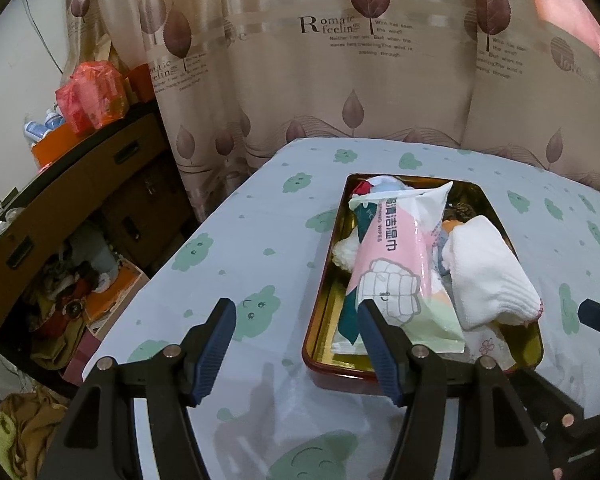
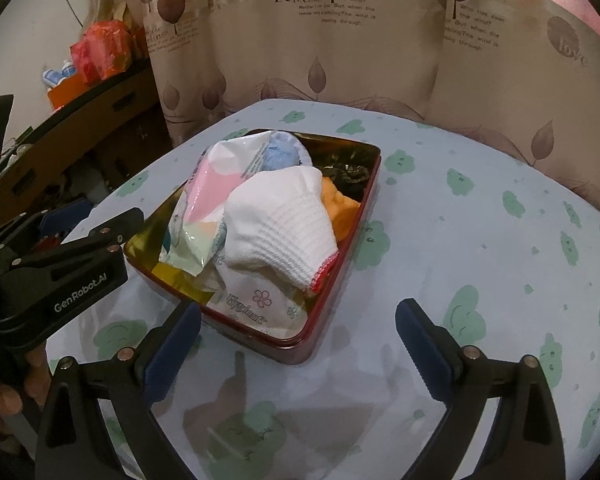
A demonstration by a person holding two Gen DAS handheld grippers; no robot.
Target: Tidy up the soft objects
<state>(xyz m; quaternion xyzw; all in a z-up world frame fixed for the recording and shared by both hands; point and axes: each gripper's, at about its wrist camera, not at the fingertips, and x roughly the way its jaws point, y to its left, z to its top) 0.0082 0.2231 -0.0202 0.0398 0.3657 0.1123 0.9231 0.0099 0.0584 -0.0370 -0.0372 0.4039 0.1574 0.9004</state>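
A red tin tray (image 1: 314, 340) with a gold inside stands on the table, heaped with soft things. A pink, white and green wet-wipes pack (image 1: 396, 264) lies along it, and a folded white sock (image 1: 488, 272) rests to its right. My left gripper (image 1: 298, 344) is open and empty at the tray's near left corner. In the right wrist view the tray (image 2: 374, 184) holds the sock (image 2: 284, 224), the wipes pack (image 2: 204, 200), an orange piece (image 2: 340, 208), a pale blue piece (image 2: 280, 152) and a flowered tissue pack (image 2: 256, 300). My right gripper (image 2: 300, 344) stands wide open, empty, just short of the tray.
The table wears a pale blue cloth (image 2: 480, 240) with green clouds; its left edge drops off to cardboard boxes (image 1: 80, 184) and a red plastic bag (image 1: 92, 96). A leaf-print curtain (image 1: 340, 80) hangs behind. A hand (image 2: 0, 396) holds the left gripper's black body (image 2: 60, 276).
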